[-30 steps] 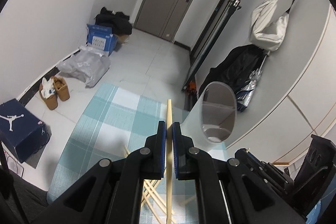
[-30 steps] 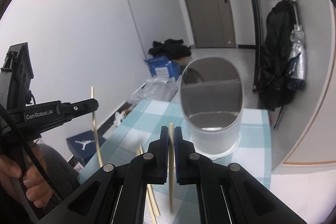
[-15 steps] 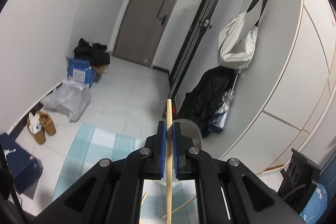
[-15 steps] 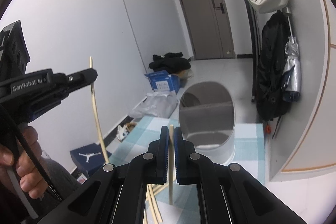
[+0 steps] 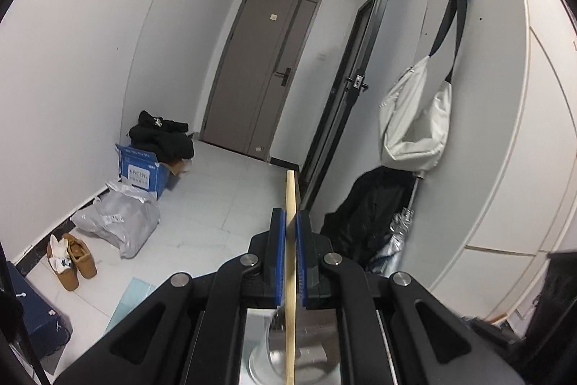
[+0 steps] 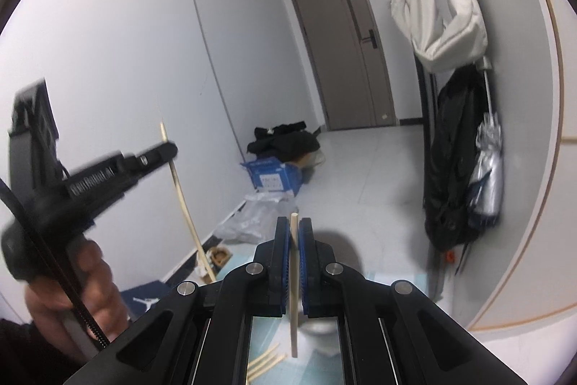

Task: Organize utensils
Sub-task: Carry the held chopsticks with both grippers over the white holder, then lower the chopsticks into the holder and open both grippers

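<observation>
Both grippers are clamped tight, each on one chopstick. Your L gripper (image 5: 290,222) pins its stick (image 5: 290,276) upright, and the holder (image 5: 306,349) sits right under it at 6 o'clock. Your R gripper (image 6: 295,230) pinches a stick (image 6: 294,294) w/ the holder (image 6: 324,323) just past it at 6. Keep the sticks vertical and lower tip-first into the holder, one at a time. Only the R view shows loose sticks (image 6: 265,361) on the cloth at 7 and your L hand (image 6: 68,280) at 9.
</observation>
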`<state>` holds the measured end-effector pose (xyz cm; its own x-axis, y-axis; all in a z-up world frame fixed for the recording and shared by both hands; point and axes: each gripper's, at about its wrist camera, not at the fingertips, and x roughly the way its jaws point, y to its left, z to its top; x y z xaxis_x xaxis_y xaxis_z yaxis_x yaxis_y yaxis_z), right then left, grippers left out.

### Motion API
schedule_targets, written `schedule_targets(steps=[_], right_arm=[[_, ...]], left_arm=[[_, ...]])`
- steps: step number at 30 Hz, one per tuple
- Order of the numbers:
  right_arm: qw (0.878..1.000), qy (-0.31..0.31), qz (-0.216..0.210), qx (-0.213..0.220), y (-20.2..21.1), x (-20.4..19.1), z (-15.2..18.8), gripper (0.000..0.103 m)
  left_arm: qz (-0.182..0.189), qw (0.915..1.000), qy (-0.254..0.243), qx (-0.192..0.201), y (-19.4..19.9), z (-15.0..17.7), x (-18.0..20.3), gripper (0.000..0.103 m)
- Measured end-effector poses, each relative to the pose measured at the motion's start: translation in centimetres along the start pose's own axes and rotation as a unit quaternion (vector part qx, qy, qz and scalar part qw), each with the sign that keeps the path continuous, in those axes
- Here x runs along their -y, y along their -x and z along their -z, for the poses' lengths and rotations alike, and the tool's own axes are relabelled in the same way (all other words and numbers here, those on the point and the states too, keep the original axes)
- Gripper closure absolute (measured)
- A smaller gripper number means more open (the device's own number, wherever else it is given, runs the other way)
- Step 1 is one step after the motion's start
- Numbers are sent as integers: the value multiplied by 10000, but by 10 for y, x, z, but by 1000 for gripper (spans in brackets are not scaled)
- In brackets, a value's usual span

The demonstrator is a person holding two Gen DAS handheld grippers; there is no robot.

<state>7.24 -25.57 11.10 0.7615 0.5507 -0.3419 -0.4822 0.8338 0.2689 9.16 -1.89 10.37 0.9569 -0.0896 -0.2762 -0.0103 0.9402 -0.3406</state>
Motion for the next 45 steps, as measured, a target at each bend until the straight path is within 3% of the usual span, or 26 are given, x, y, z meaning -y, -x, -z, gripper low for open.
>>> schedule_targets(steps=[7, 14, 27, 37, 45], right_arm=[[9994, -98, 12, 346, -15, 21, -46, 99], [9989, -55, 84, 460, -46, 36, -65, 99], [9993, -29, 163, 326, -84, 56, -45, 99], [9998, 35, 84, 155, -92, 55, -29, 98], [9996, 283, 0, 22, -94, 50, -25, 97]], left_arm=[[-111, 9998, 91, 146, -34, -2, -2, 100], [-111, 9994, 243, 202, -62, 2, -6, 100], [-29, 9998, -76, -156, -95, 22, 0, 100], [208, 9986, -429, -217, -87, 26, 12, 100], [349, 9966, -563, -490, -78, 31, 10, 100]])
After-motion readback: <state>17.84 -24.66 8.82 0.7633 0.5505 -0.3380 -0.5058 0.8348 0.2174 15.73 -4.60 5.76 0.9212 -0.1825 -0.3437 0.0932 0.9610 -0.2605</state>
